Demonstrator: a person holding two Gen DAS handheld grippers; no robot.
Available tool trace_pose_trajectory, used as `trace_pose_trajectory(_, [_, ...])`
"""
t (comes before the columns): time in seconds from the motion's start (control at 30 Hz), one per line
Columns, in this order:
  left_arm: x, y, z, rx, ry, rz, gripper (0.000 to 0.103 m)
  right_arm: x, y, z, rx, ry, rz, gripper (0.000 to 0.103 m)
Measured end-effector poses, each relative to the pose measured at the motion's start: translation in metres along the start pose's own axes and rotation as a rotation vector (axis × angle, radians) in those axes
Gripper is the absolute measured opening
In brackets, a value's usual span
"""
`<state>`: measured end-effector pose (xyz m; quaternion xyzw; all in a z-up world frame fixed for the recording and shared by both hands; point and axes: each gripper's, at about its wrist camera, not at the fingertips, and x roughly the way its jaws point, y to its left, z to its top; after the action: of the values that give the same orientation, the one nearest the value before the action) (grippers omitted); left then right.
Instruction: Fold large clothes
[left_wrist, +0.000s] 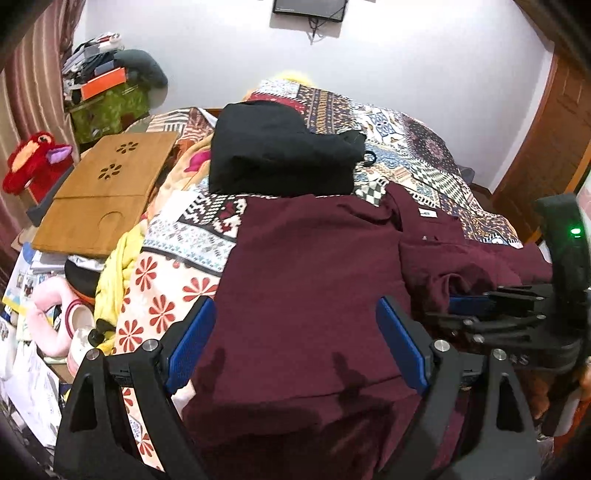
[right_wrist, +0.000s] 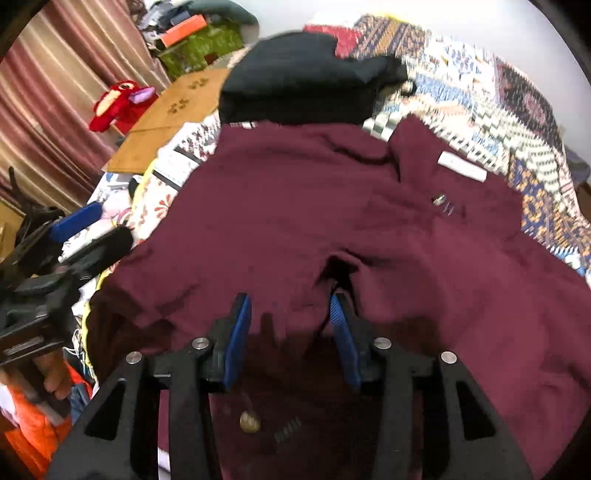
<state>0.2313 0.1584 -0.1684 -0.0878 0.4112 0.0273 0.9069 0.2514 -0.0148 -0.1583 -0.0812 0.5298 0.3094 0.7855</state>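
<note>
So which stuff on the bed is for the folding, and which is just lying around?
For the folding:
- maroon shirt
- left tool, open
- right tool, open over the shirt

Just lying around:
- black folded garment
- patterned bedspread
- wooden lap tray
- red plush toy

No wording can be read anywhere. The small white label on the maroon garment, at about two o'clock, is too blurred to read.
</note>
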Motion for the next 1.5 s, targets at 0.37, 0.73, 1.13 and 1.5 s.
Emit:
trace_pose_trajectory(0.37, [0.003, -0.074, 0.024, 0.151, -0.025, -0.03, 0.088, -0.105, -0.064, -0.028, 0.072, -0.296, -0.147, 0.057])
trace_pose_trajectory(0.73, [0.071, -0.164, -0.006, 0.569, 0.102, 0.071, 0.094, -0.12, -0.156, -0.091, 0.331, -0.264, -0.312, 0.063])
trace_pose_trajectory(1.13, [0.107, -0.191, 0.003, 0.656, 0.125, 0.063, 0.094, -0.101, -0.17, -0.117, 0.346, -0.197, -0.371, 0.065])
trace_pose_trajectory(1.5, [0.119, -0.186, 0.053, 0.347, 0.177, -0.192, 0.006, -0.103, -0.175, -0.118, 0.351, -0.194, -0.366, 0.066])
